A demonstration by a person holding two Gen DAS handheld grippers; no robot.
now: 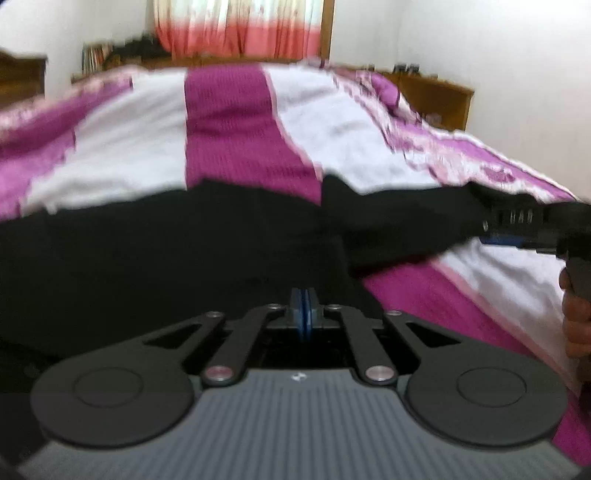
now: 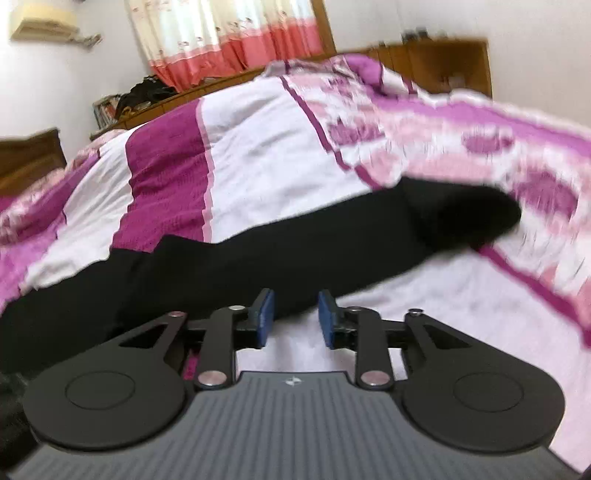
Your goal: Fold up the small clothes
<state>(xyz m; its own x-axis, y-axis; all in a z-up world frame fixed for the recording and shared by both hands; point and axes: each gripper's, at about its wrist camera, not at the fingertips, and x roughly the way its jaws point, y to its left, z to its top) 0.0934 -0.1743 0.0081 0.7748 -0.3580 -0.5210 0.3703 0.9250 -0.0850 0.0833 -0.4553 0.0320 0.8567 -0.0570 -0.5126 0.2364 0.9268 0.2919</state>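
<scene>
The left gripper [image 1: 304, 314] has its two blue pads pressed almost flat together, only a thin dark line showing between them; whether any cloth is caught in that line cannot be told, since the pads sit right over the black garment [image 1: 166, 251] and the picture is blurred. The right gripper [image 2: 295, 319] has its blue pads standing apart with a clear gap, and nothing is gripped between them; through the gap the near edge of the black garment [image 2: 258, 258] and the pale bedspread below it show.

Taking the black garment as the landmark: it lies spread on the bedspread [image 1: 229, 122], a wide dark mass directly in front of the left gripper and reaching off to the left of that view. From its right side a narrower part stretches out toward the right gripper [image 1: 517, 218], which shows at the right edge of the left wrist view, its tip at that end of the cloth. Just below that tool, a hand [image 1: 576, 321] holds its grip. In the right wrist view the narrower part runs up and to the right, ending in a rounded dark end on the flowered band of the bedspread [image 2: 443, 147].

Beyond the garment the bedspread runs in magenta and white stripes to a wooden headboard [image 2: 443, 62]. Behind that hangs a curtain [image 1: 240, 26], white above and coral pink below.
</scene>
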